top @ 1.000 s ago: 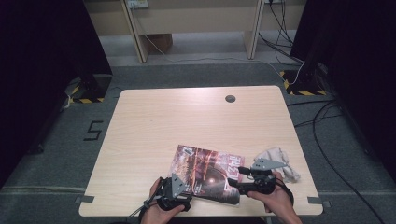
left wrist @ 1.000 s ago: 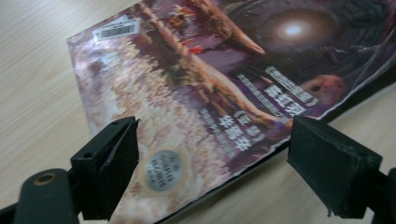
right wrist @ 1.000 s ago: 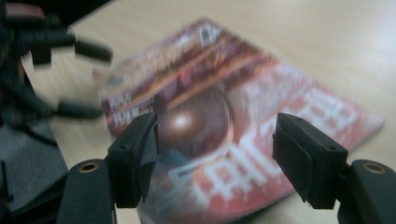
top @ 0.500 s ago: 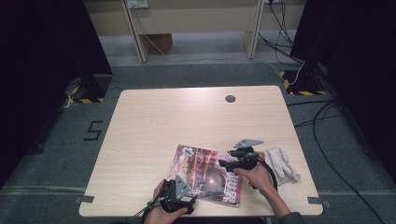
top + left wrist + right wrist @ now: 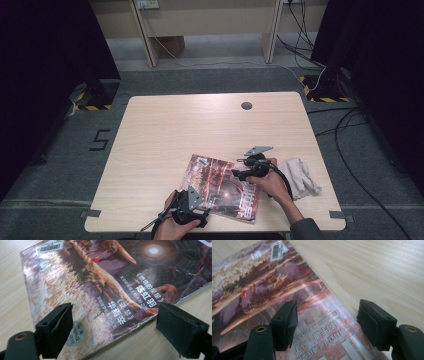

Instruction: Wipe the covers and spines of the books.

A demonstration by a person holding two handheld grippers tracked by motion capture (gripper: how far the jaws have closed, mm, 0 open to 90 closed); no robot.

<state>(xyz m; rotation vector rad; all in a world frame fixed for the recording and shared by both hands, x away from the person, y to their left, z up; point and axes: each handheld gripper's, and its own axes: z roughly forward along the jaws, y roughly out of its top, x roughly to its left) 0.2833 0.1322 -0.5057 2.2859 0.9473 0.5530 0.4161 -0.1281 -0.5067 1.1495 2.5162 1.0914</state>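
A glossy magazine with a dark reddish cover lies flat near the table's front edge. My left gripper rests at its near left corner. In the left gripper view the left gripper is open, low over the cover, one jaw above the page and the other above bare wood. My right gripper hovers over the magazine's right part. In the right gripper view the right gripper is open, straddling the cover's edge, with nothing between the pads.
A crumpled pale cloth lies just right of the magazine, by the right hand. The wooden table has a round cable hole at the back. Cables run over the floor on the right.
The right gripper has moved left and a little down, from above the cloth to over the magazine's right part. The left gripper and the magazine have stayed put.
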